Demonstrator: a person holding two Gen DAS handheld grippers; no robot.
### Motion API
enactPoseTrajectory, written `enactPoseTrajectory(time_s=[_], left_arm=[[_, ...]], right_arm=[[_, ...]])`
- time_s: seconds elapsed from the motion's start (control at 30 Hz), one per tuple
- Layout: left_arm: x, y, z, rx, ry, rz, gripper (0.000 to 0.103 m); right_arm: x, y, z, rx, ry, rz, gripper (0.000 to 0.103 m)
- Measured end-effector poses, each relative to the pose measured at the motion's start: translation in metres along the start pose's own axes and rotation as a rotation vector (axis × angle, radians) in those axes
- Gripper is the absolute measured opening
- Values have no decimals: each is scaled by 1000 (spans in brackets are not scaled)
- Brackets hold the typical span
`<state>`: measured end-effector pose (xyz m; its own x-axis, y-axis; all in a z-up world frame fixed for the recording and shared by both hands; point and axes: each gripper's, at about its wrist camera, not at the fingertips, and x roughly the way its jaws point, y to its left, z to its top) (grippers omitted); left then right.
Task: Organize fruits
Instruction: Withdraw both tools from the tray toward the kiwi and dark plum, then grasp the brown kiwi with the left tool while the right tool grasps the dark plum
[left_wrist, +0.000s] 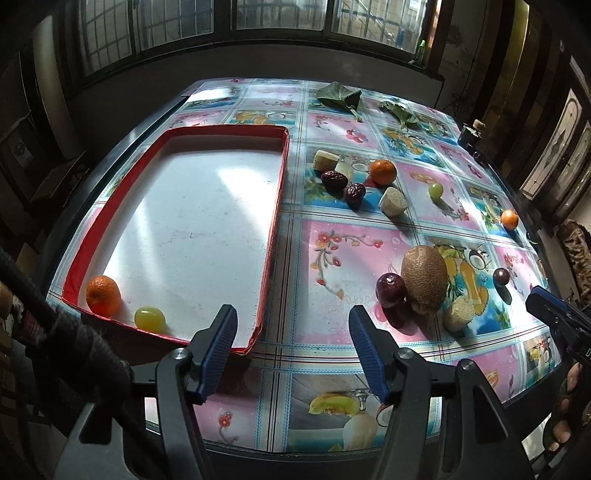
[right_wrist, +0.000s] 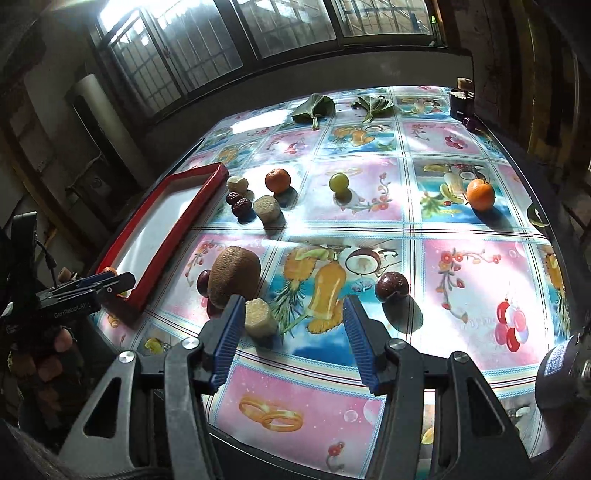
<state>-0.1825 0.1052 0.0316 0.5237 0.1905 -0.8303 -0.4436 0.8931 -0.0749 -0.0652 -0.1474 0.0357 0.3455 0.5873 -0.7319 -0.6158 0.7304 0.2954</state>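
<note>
Presently, both hand-held grippers are held spread and empty above the counter.
An orange and a grape lie in the red tray; a kiwi and other fruits are scattered beside it, before the left hand-held gripper and right hand-held gripper.

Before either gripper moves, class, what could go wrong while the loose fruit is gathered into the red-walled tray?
The brown fuzzy kiwi touches a dark red plum; lifting one may roll the other. The small dark round fruit could roll off the glossy patterned tablecloth.
</note>
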Motion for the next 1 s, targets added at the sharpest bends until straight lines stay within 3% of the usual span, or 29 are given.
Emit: enactPoseTrajectory(time_s=[0.43,1.0], left_arm=[[12,-31,1,50,41,-60,63],[38,-85,33,138,63,-135,67]], right_arm=[[-7,-35,-11,62,-4,-64,56],[20,-36,3,48,2,-84,56]])
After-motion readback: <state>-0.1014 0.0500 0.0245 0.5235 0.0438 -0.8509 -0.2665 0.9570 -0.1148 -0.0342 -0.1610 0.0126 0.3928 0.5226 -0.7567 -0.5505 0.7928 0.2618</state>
